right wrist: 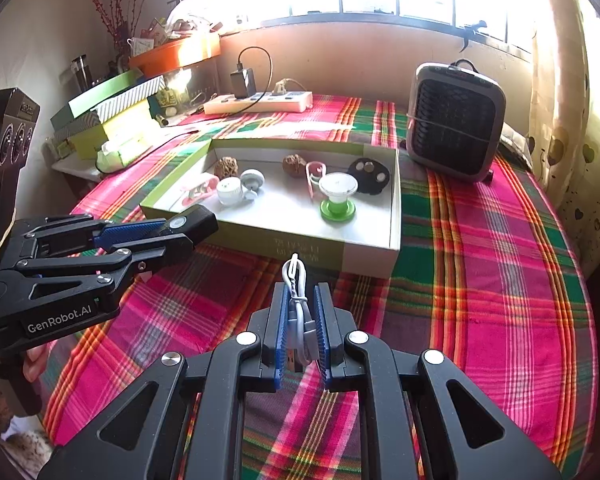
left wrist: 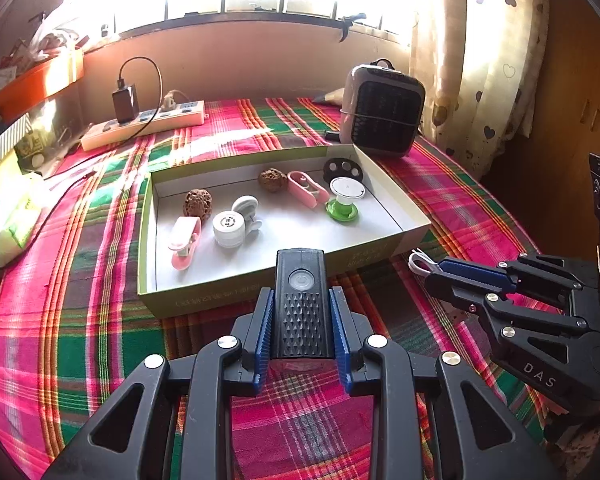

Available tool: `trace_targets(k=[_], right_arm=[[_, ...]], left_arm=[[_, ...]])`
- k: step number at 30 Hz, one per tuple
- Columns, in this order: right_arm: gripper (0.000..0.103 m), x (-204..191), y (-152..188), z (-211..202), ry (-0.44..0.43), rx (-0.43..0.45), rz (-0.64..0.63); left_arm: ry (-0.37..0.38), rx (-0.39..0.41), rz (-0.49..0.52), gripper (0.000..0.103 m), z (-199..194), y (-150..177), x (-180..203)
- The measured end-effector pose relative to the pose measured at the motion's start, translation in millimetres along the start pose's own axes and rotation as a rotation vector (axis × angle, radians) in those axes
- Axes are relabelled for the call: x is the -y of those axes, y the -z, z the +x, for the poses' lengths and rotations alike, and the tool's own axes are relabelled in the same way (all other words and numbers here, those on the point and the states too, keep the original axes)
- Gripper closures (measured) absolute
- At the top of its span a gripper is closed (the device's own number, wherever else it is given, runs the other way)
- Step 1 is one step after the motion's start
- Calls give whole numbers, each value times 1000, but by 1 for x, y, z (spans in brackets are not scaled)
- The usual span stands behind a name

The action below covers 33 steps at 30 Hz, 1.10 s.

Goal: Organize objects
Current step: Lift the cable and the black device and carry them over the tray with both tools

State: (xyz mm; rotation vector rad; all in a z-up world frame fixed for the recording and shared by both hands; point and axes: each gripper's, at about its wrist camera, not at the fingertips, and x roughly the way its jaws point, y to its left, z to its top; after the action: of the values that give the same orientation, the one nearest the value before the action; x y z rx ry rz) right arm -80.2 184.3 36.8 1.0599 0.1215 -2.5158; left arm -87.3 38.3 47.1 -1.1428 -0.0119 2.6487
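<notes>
My left gripper (left wrist: 302, 320) is clamped on a black bike light (left wrist: 300, 300), blue pads flat on its 2 long sides, power button facing up, nose pointing at the box. My right gripper (right wrist: 300, 320) is squeezed fully together on a small coiled white cable (right wrist: 298, 296); its loop pokes out past the fingertips (the plug end sits low between the pads).

Both loads hang over the plaid cloth (left wrist: 80, 320), just short of the near wall of the open box (left wrist: 148, 240), centre of frame. Already inside: 2 walnuts (left wrist: 197, 202), 2 pink clips (left wrist: 185, 242), a white jar (left wrist: 229, 227), a green-based spool (left wrist: 343, 200), a black disc (left wrist: 342, 168).

Judgement: step in hand is carrying both items over the wall. The bare floor lies at the lower middle of the box, in front of the jar and spool. I should clear the wall fully, lower before releasing, and set the light flat so it does not knock the jar.
</notes>
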Motion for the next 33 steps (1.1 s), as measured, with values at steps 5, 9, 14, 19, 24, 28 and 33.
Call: trace_targets(k=[5, 9, 14, 19, 24, 28, 33], right_arm=[[89, -1, -13, -1, 0, 23, 3], [89, -1, -25, 4, -9, 28, 4], [89, 0, -40, 14, -15, 25, -1], [89, 6, -56, 30, -26, 12, 10], [89, 8, -70, 47, -51, -6, 5], [89, 9, -81, 61, -72, -24, -6], [89, 11, -92, 82, -122, -64, 5]], left_arm=[[1, 6, -17, 78, 0, -8, -6], [-10, 8, -15, 78, 2, -14, -11], [-23, 3, -17, 78, 9, -23, -18], [-24, 0, -36, 78, 17, -29, -28], [-34, -13, -47, 78, 27, -32, -36], [-37, -22, -49, 78, 34, -35, -39], [-45, -26, -47, 78, 41, -38, -41]])
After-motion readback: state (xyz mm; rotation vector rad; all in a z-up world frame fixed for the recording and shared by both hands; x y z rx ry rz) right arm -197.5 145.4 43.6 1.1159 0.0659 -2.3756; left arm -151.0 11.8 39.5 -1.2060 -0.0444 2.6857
